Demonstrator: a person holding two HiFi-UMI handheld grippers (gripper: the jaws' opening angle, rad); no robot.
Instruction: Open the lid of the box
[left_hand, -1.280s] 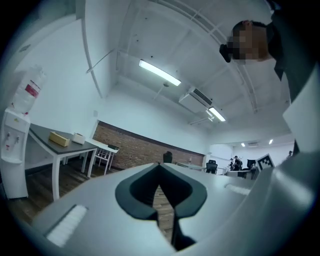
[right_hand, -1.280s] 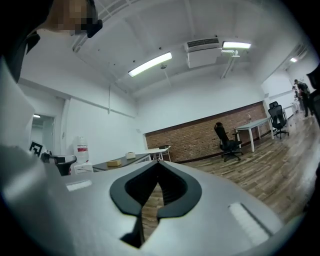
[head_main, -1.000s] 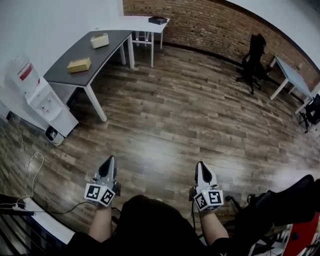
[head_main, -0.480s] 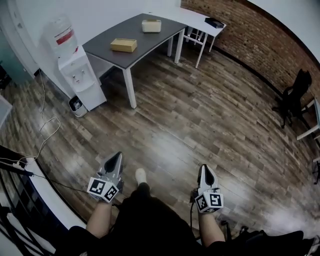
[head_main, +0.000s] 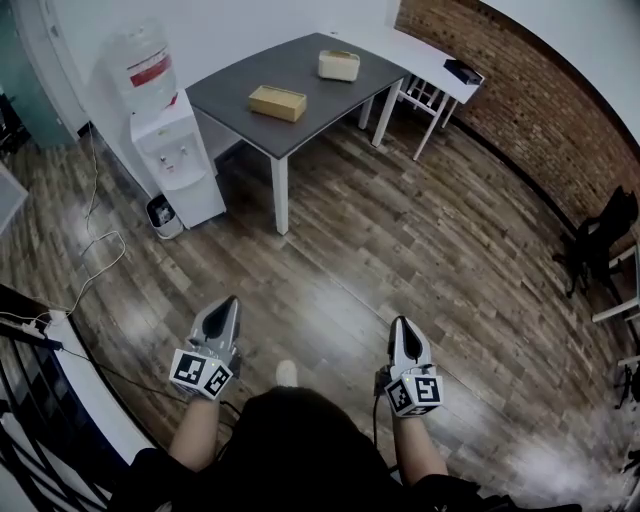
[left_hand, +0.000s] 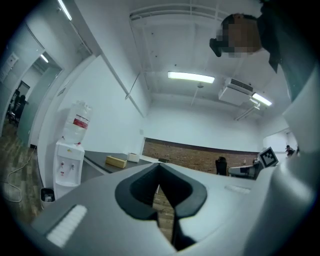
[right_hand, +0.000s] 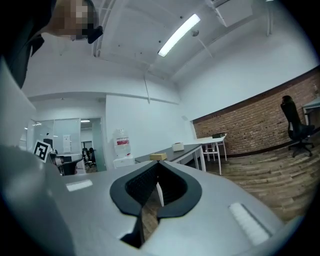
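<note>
The room has a wood-plank floor (head_main: 420, 250), a white wall on the left and a brick wall (head_main: 540, 95) on the right. A dark grey table (head_main: 250, 80) on white legs stands at the far side. Two boxes lie on it, well apart: a flat tan box (head_main: 278, 102) near the front edge and a cream box (head_main: 339, 66) toward the back. Both look shut, and I cannot tell which one the task means. A white table (head_main: 415, 55) adjoins the grey one at the far end and carries a small black object (head_main: 463, 71). A water dispenser (head_main: 178, 160) with its bottle (head_main: 147, 65) stands just beside the grey table's left end, with a small bin (head_main: 165, 215) at its foot and a white cable (head_main: 95, 250) trailing over the floor.

The table's nearest corner sits over one white leg (head_main: 281, 195). Bare floor lies between that leg and the person. A black office chair (head_main: 600, 245) stands near the right edge, well apart from the tables.

The left gripper (head_main: 231, 303) and the right gripper (head_main: 402, 324) are held level above the floor, far short of the table. Each has its jaws pressed together with nothing between them.
</note>
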